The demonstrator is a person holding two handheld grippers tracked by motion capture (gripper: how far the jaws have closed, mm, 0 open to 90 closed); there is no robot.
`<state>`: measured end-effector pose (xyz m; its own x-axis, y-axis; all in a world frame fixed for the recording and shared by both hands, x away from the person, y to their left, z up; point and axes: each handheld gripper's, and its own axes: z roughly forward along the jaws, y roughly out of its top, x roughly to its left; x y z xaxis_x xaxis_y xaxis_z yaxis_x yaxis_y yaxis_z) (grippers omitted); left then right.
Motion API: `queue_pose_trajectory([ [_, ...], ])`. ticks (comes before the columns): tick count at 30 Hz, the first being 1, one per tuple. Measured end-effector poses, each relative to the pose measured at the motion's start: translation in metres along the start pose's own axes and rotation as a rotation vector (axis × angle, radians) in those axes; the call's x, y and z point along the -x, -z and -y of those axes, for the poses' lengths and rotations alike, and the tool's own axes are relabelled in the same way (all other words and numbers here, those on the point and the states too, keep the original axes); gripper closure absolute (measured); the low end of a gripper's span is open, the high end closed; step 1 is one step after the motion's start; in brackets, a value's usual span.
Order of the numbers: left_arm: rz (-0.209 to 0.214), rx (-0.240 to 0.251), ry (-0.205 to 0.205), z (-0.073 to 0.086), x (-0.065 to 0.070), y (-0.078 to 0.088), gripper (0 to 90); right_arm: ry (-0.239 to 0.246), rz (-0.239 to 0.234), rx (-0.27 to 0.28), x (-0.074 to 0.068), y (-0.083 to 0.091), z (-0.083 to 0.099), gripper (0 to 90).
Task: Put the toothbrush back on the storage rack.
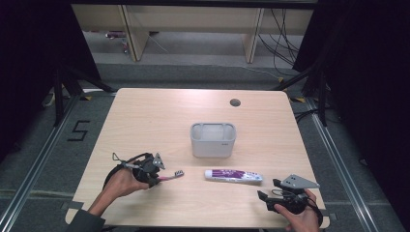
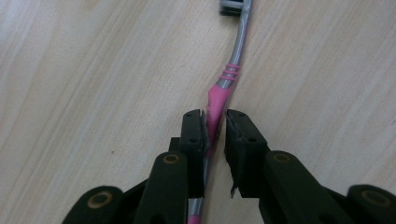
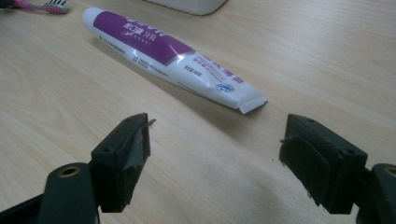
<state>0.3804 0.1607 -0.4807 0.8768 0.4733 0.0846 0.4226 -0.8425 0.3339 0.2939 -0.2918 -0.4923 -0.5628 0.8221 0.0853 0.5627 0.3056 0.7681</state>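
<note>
A pink and grey toothbrush (image 1: 170, 176) lies flat on the wooden table at the front left, bristle head to the right. My left gripper (image 1: 158, 179) is shut on its pink handle; in the left gripper view the handle (image 2: 232, 74) runs up from between the two pads of the gripper (image 2: 215, 121). A white and purple toothpaste tube (image 1: 233, 175) lies flat at front centre. My right gripper (image 1: 268, 189) rests at the front right, open and holding nothing. In the right gripper view its jaws (image 3: 215, 135) stand wide, just short of the tube's crimped end (image 3: 163, 51).
A grey oval holder (image 1: 212, 145) stands upright behind the tube, near the table's middle; its base edge (image 3: 191, 4) shows in the right gripper view. A round cable hole (image 1: 235, 102) sits near the far edge. The toothbrush head (image 3: 51, 5) shows at top left there.
</note>
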Motion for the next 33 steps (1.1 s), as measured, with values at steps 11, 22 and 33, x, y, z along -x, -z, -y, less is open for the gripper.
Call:
queue_pose_trajectory([
  [11,0.028,-0.044,0.056,-0.007,0.000,-0.004,80.7,-0.023,-0.008,-0.008,-0.002,0.001,0.000,24.1],
  [22,0.041,-0.100,0.067,-0.013,-0.003,-0.005,81.0,-0.021,-0.015,-0.013,-0.002,0.000,0.000,24.1],
  [33,0.030,-0.183,0.045,-0.025,-0.001,-0.007,81.6,-0.020,-0.017,-0.009,-0.003,-0.001,0.000,24.2],
])
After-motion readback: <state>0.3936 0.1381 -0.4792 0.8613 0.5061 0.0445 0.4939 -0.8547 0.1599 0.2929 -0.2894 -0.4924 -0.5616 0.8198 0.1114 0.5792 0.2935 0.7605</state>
